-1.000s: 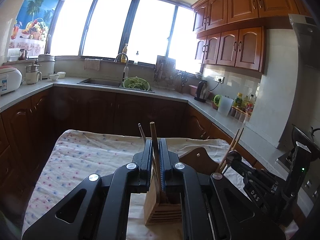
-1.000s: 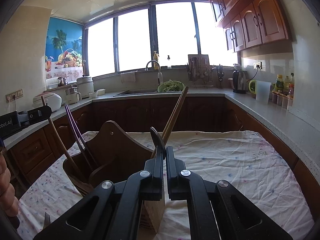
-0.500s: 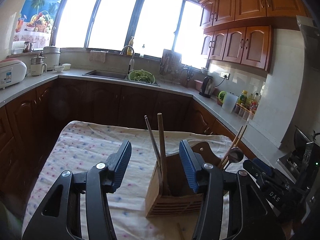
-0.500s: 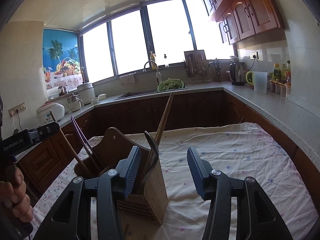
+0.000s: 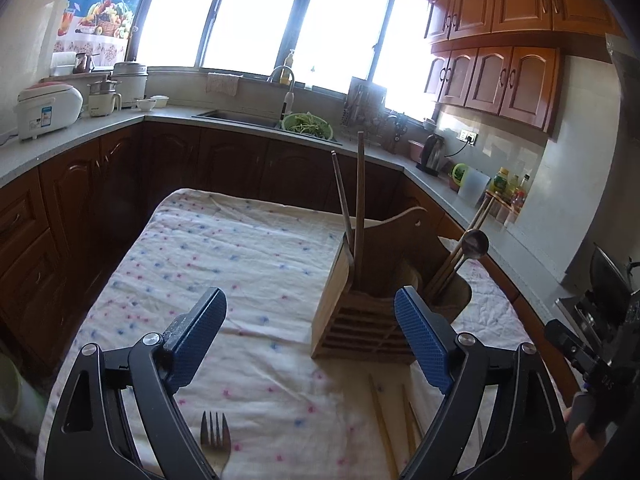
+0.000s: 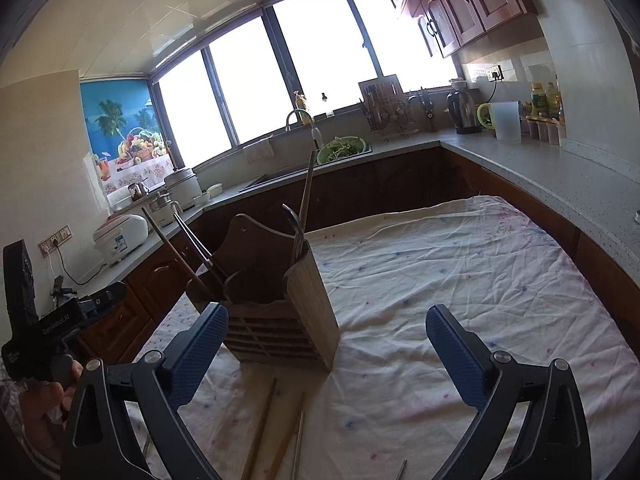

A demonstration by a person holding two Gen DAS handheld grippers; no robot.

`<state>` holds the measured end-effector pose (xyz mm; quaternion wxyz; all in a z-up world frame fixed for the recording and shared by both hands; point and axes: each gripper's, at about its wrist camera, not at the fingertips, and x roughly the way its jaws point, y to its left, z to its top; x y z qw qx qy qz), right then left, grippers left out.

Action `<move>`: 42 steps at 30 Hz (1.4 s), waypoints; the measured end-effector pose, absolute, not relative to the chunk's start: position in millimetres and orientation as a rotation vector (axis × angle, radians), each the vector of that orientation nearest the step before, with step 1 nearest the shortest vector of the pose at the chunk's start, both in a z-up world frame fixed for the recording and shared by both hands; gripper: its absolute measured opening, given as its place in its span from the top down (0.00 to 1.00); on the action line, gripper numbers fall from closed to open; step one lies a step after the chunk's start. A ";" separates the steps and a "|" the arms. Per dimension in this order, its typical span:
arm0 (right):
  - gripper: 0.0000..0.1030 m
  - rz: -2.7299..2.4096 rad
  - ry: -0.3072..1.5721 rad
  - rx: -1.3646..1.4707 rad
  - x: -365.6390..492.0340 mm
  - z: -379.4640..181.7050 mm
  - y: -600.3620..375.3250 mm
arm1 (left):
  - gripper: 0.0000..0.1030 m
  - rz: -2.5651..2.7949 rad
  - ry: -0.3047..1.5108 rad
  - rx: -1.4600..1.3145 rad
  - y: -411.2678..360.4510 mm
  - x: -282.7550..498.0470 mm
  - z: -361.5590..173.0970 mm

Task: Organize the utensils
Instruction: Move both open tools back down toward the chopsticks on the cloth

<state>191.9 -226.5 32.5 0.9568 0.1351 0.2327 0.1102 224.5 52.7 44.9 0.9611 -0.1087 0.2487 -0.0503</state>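
Observation:
A wooden utensil holder (image 5: pixel 362 320) (image 6: pixel 280 316) stands on the cloth-covered table (image 5: pixel 224 256). Chopsticks (image 5: pixel 358 208), a spoon (image 5: pixel 474 244) and other utensils stand in it. My left gripper (image 5: pixel 310 340) is open and empty, drawn back in front of the holder. My right gripper (image 6: pixel 326 354) is open and empty, also drawn back from the holder. Loose chopsticks (image 5: pixel 394 420) (image 6: pixel 264 424) and a fork (image 5: pixel 216 438) lie on the cloth near me.
Dark wooden cabinets and a grey counter (image 5: pixel 80 128) wrap around the table. A rice cooker (image 5: pixel 48 110) stands at the left, a sink with a green colander (image 5: pixel 308 124) at the back, a kettle (image 6: pixel 462 114) at the right.
Both grippers opened, let go of the utensils standing in the holder, and pulled back toward me. The fork and loose chopsticks on the cloth came into view.

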 end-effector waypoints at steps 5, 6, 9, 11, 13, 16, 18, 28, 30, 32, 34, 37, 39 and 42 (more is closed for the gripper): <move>0.02 0.225 0.484 0.318 159.5 23.5 -233.3 | 0.14 -0.099 0.548 -0.234 55.1 197.5 27.9; 0.02 0.225 0.491 0.324 154.2 21.7 -234.8 | 0.14 -0.095 0.559 -0.229 54.9 192.8 24.0; 0.02 0.213 0.511 0.326 139.4 16.3 -238.2 | 0.14 -0.084 0.595 -0.220 54.1 180.1 12.1; 0.02 0.203 0.525 0.335 129.1 12.6 -240.6 | 0.14 -0.086 0.616 -0.229 54.2 172.1 5.9; 0.02 0.199 0.539 0.343 120.0 8.5 -243.5 | 0.14 -0.086 0.634 -0.233 53.9 165.2 0.2; 0.02 0.170 0.565 0.349 106.3 -1.2 -248.9 | 0.14 -0.086 0.652 -0.226 51.5 154.4 -7.1; 0.02 0.151 0.582 0.353 97.3 -9.3 -252.9 | 0.14 -0.092 0.670 -0.233 50.0 149.6 -12.9; 0.02 0.109 0.654 0.342 80.9 -30.2 -261.5 | 0.14 -0.125 0.767 -0.189 29.1 145.2 -39.3; 0.02 0.114 0.655 0.337 82.1 -30.6 -260.5 | 0.14 -0.129 0.775 -0.180 25.2 145.9 -39.9; 0.02 0.122 0.660 0.332 83.7 -32.3 -257.7 | 0.14 -0.135 0.781 -0.174 22.4 146.8 -40.4; 0.02 0.129 0.667 0.325 86.1 -33.5 -255.6 | 0.14 -0.139 0.785 -0.169 19.9 148.2 -40.2; 0.04 0.138 0.677 0.319 89.5 -35.6 -252.6 | 0.14 -0.145 0.795 -0.160 17.0 151.6 -41.1; 0.07 0.137 0.686 0.317 92.9 -37.0 -252.1 | 0.14 -0.152 0.802 -0.159 15.3 154.8 -41.6; 0.15 0.134 0.709 0.315 98.8 -41.3 -252.4 | 0.14 -0.169 0.812 -0.158 11.4 160.4 -42.5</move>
